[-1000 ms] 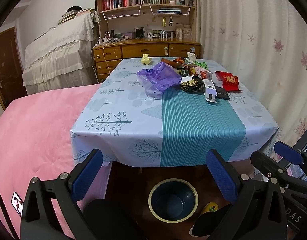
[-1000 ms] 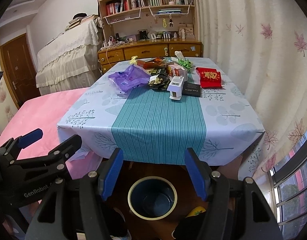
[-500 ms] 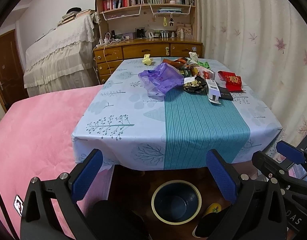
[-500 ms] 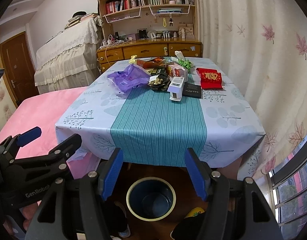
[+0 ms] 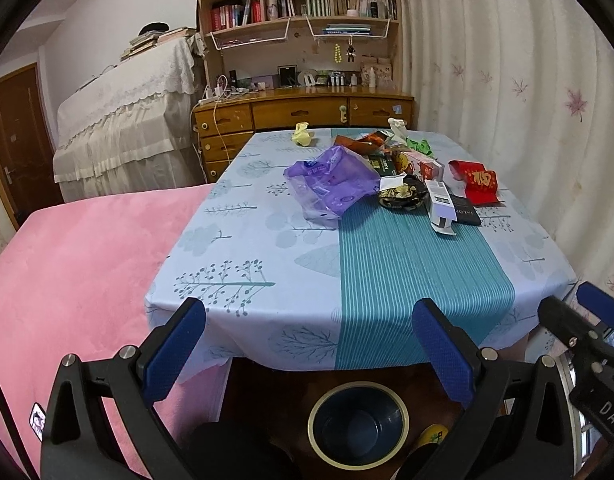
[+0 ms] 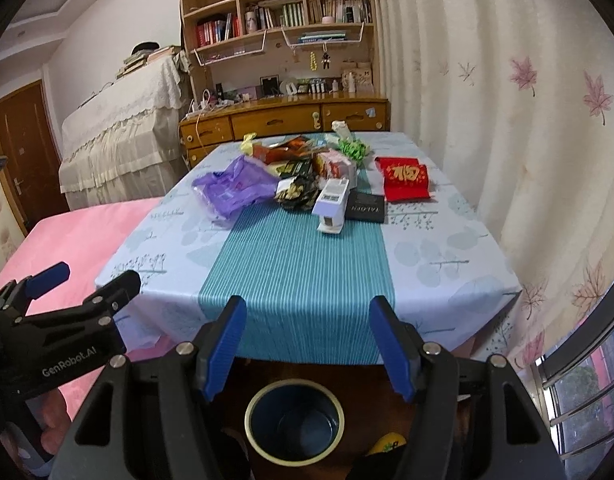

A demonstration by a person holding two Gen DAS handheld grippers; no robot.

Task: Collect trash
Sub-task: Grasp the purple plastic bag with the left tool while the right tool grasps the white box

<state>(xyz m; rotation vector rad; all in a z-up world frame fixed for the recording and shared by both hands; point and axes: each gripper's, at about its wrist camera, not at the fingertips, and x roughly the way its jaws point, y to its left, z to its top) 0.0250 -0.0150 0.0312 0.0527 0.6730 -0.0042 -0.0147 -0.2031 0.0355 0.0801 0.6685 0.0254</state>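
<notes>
A heap of trash lies at the far half of the table [image 5: 247, 264]: a purple plastic bag [image 5: 331, 184], a dark crumpled wrapper [image 5: 403, 196], a white carton [image 5: 441, 206], a red packet [image 5: 477, 180], a yellow paper wad [image 5: 303, 135] and green wrapping [image 5: 421, 146]. Below the table's near edge, a dark blue bin [image 5: 359, 424] with a pale rim stands on the floor. My left gripper [image 5: 309, 344] hangs open and empty over that edge. Beside it the right gripper [image 6: 309, 340] is also open and empty, well short of the bag [image 6: 235, 188] and carton [image 6: 333, 204].
A pink bed [image 5: 67, 280] adjoins the table on the left. A flowered curtain [image 6: 507, 120] hangs close on the right. Behind the table stand a wooden dresser [image 5: 303, 112] with bookshelves and a cloth-covered piano [image 5: 123, 128]. A black booklet [image 6: 366, 208] lies by the carton.
Both grippers have drifted a little nearer the table, so the table and bin sit lower and larger in both views. The jaws stand as wide as before.
</notes>
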